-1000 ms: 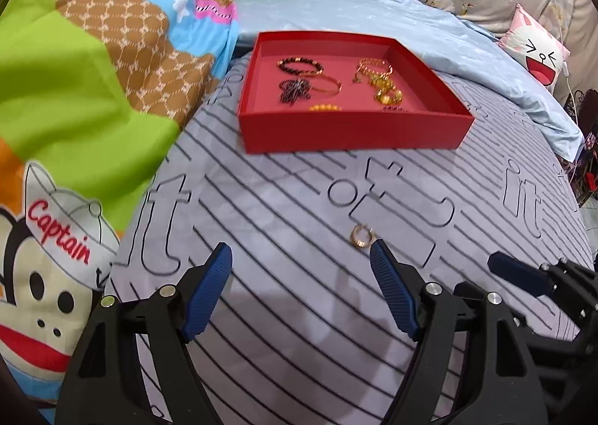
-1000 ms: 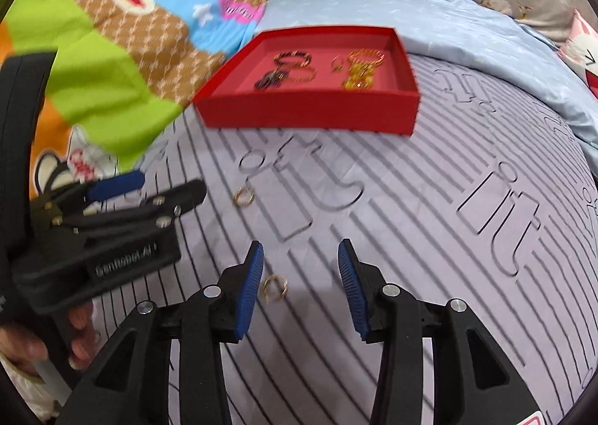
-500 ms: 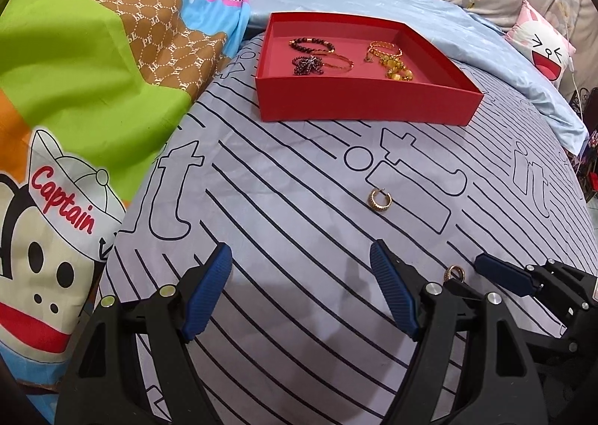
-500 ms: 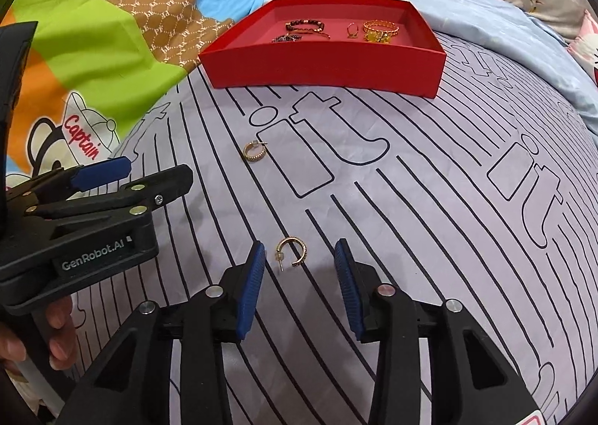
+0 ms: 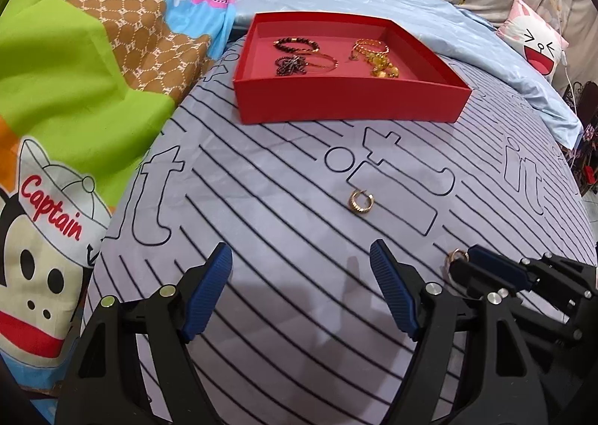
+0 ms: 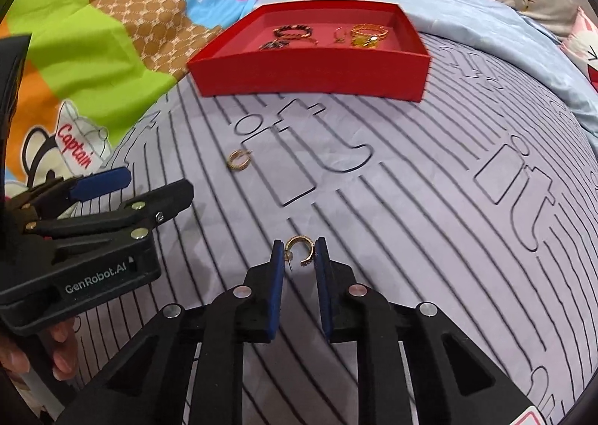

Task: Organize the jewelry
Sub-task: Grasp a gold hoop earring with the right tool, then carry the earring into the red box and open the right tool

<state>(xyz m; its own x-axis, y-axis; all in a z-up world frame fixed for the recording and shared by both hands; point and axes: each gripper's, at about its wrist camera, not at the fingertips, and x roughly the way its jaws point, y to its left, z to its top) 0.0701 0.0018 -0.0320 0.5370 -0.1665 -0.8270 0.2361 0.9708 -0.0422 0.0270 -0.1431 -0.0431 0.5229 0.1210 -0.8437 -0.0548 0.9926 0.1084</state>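
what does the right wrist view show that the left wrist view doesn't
Only the right wrist view shows a hand on the left gripper, and the right gripper closing around a gold earring.

Only the left wrist view shows the left gripper's open fingers with nothing between them, and a pink pillow.

Both show the red tray of jewelry and a second earring on the striped sheet.

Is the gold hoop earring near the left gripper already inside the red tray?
No, that gold hoop earring lies on the striped sheet, apart from the red tray.
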